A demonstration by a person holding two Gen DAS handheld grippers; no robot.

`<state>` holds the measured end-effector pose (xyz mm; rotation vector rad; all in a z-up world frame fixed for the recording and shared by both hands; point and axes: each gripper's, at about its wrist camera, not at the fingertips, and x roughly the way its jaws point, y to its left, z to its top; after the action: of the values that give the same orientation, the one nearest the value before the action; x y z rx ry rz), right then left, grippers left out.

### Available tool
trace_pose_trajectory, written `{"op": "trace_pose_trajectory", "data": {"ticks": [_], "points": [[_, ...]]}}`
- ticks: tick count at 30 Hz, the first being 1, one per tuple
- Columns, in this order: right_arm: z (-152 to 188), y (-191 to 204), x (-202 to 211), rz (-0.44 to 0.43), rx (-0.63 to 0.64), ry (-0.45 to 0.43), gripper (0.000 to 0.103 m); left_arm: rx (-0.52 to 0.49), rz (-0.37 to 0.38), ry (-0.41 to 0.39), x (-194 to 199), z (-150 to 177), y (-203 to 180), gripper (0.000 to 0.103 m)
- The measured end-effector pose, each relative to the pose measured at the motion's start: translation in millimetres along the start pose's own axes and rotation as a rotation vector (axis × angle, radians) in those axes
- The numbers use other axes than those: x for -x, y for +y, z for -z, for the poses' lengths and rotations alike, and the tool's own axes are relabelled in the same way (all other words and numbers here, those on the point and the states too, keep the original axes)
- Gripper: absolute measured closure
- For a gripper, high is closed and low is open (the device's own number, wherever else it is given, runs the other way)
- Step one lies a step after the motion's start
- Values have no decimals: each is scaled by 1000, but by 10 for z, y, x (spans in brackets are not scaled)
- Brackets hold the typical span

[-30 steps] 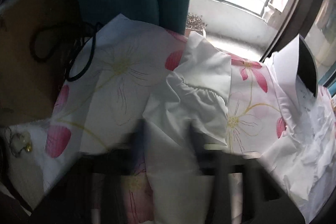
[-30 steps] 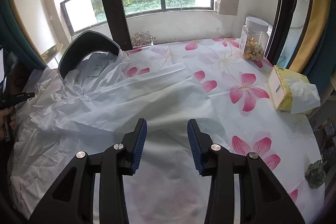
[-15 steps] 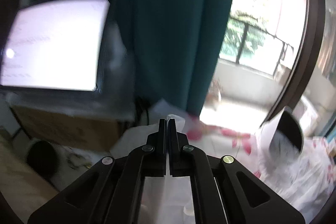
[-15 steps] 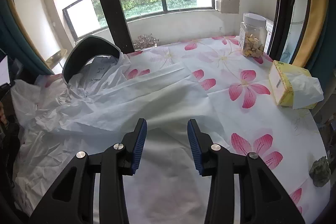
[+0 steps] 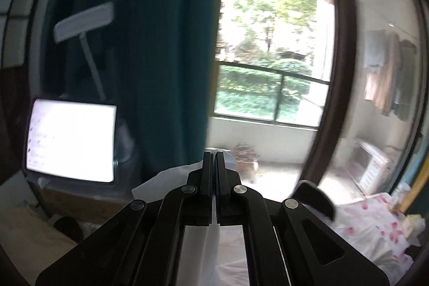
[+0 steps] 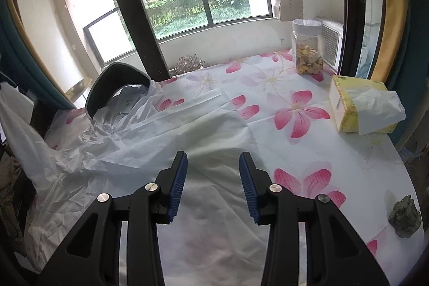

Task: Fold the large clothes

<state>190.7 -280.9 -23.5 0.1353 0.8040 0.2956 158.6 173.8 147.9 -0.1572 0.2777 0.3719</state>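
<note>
Item: white garment (image 6: pixel 150 152), thin, crinkled, semi-sheer, with a dark-lined hood (image 6: pixel 115 79) at far left. Spread across the left and near part of the table (image 6: pixel 308 152), over a pink-flower cloth; its left edge is drawn upward off the surface.

Left tongs (image 5: pixel 213 162): closed on a fold of the white fabric, raised, facing a teal curtain (image 5: pixel 161 44).

Right tongs (image 6: pixel 213 168): open, empty, above the garment's near middle.

Far right: tissue box (image 6: pixel 356 106), lidded jar (image 6: pixel 307 47).
</note>
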Motion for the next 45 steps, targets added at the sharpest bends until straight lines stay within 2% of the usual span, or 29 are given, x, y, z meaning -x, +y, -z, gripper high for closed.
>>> {"op": "trace_pose_trajectory", "data": {"ticks": [5, 12, 19, 25, 27, 30, 33, 34, 37, 39, 42, 45], "points": [[30, -216, 76, -6, -25, -10, 63, -78, 84, -3, 186, -42, -560, 102], [103, -501, 155, -17, -64, -24, 63, -148, 184, 53, 153, 146, -1263, 102], [174, -729, 195, -23, -97, -23, 63, -166, 271, 176, -135, 561, -1835, 102], [183, -843, 218, -22, -112, -22, 63, -139, 310, 238, -380, 895, -2208, 101], [186, -867, 237, -19, -112, -25, 63, -119, 337, 298, -474, 1071, -2340, 101], [200, -909, 240, -10, -118, -22, 63, -143, 427, 408, -545, 1381, -2583, 101], [224, -948, 216, 3, -127, -10, 63, -221, 534, 510, -489, 1773, -2787, 77], [233, -959, 205, 8, -131, -5, 63, -252, 570, 556, -461, 1932, -2843, 65], [249, -952, 183, 23, -131, 7, 63, -292, 597, 625, -393, 2153, -2838, 63], [234, -927, 159, 31, -124, 15, 63, -260, 623, 651, -309, 2184, -2680, 62], [200, -834, 106, 38, -104, 26, 63, -233, 619, 607, -176, 2076, -2377, 57], [133, -669, 7, 35, -67, 41, 63, -185, 551, 560, -114, 1923, -1902, 52]]}}
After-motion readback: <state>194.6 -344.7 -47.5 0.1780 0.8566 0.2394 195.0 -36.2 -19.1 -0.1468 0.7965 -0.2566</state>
